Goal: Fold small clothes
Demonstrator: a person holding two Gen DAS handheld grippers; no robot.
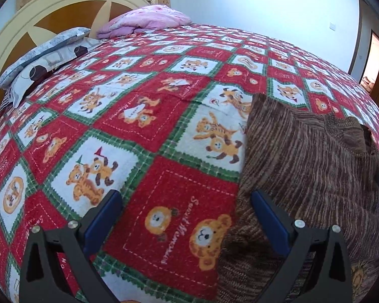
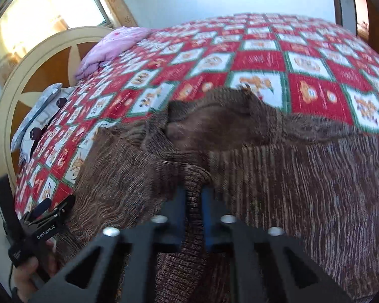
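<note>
A brown striped knit garment [image 1: 303, 161] lies on the red, white and green bear-print bedspread [image 1: 144, 116]. My left gripper [image 1: 187, 197] is open and empty, low over the bedspread, its right finger [image 1: 267, 214] at the garment's left edge. In the right wrist view my right gripper [image 2: 192, 192] is shut on a fold of the brown knit garment [image 2: 303, 181] and lifts it, so the cloth drapes in front. The left gripper [image 2: 48, 209] and the hand holding it show at that view's lower left.
A pink folded quilt [image 1: 146, 20] and grey patterned pillows [image 1: 45, 53] lie by the cream and brown headboard [image 1: 50, 10] at the far left. A white wall and a doorway [image 1: 374, 58] are at the right. A window [image 2: 63, 2] is behind the headboard.
</note>
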